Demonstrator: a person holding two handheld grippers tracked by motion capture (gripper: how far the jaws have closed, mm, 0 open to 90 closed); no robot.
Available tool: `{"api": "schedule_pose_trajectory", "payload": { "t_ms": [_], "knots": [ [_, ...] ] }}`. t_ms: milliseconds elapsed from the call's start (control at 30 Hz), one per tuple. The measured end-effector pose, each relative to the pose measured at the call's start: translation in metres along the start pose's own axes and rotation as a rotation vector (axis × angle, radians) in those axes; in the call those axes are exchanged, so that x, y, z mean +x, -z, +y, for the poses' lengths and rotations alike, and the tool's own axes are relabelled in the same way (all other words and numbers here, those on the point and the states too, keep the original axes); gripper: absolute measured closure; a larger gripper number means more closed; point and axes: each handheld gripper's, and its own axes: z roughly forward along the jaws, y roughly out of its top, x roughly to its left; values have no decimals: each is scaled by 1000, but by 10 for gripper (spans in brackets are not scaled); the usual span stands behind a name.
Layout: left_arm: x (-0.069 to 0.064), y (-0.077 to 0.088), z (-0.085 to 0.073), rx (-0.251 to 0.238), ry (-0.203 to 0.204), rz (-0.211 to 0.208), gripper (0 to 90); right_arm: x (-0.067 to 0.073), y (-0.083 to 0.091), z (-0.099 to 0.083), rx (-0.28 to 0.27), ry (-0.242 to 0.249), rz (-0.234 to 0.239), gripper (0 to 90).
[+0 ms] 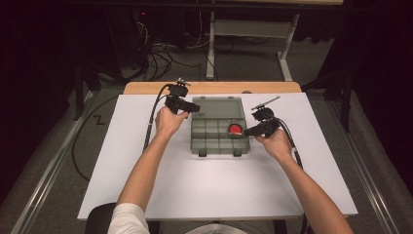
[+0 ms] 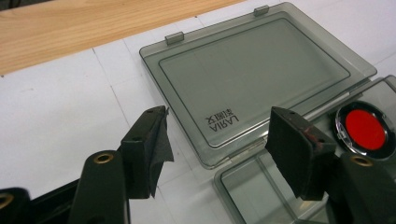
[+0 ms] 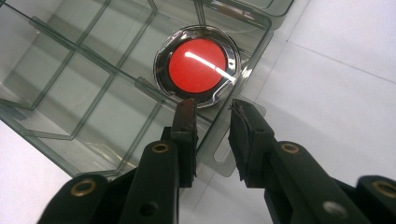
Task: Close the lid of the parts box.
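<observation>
Smoky clear organizer box (image 1: pixel 217 141), lid open

Disc (image 1: pixel 236 129) in box (image 1: pixel 214 146), right side

Left gripper (image 2: pixel 217 140) agape, right gripper (image 3: pixel 212 112) narrowed

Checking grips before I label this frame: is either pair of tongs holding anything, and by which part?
Nothing is held. The left tongs stand open over the organizer lid; the right tongs gape beside the red disc, pads touching nothing.
</observation>
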Motion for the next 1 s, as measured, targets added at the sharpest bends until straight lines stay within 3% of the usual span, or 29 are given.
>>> {"api": "schedule_pose_trajectory", "payload": {
  "t_ms": [200, 567, 1000],
  "knots": [
    [7, -13, -1, 10, 89, -17, 379, 0, 0, 0, 0, -6, 1, 739],
    [12, -32, -5, 48, 138, -27, 396, 0, 0, 1, 4, -8, 0, 739],
    [22, -47, -9, 73, 215, -99, 412, 0, 0, 1, 9, -9, 1, 739]
  ]
}}
